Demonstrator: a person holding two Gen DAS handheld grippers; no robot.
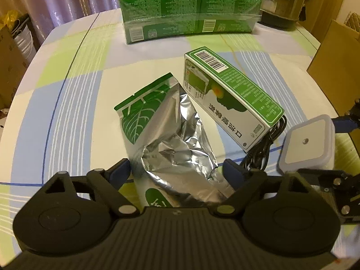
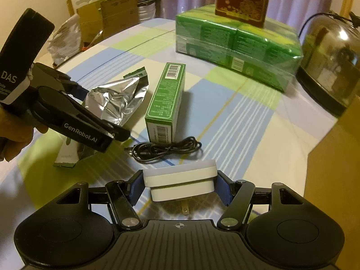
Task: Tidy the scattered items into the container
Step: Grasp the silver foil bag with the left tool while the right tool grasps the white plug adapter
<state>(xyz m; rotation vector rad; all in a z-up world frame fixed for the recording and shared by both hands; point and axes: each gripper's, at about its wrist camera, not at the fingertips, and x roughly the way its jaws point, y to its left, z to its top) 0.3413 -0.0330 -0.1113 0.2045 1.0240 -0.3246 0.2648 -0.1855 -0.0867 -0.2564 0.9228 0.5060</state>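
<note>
Nearest the left wrist camera, the left claw (image 1: 177, 171) has its blue pads spread on either side of a crumpled silver foil pouch (image 1: 171, 139) with green leaf print, not yet pinching it. That pouch lies at the near left of the checked desk (image 1: 67, 90). It looks light, crackly and slippery, likely to collapse under pressure, so the flat sealed end seems the safest hold.

Further right lies a green and white carton (image 1: 231, 99), stiff-edged and probably light (its long flat sides suit a squeeze across the width). Against its near end sits a coiled black cable (image 2: 166, 149), limp and likely to uncoil unless gripped across the bundle.

Rightmost, the right claw (image 2: 181, 185) is clamped on a white plug-in adapter (image 2: 181, 180), hard, smooth and rigid, lifted clear of the desk. A brown cardboard box (image 1: 337, 51), probably the container, stands at the far right edge.
</note>
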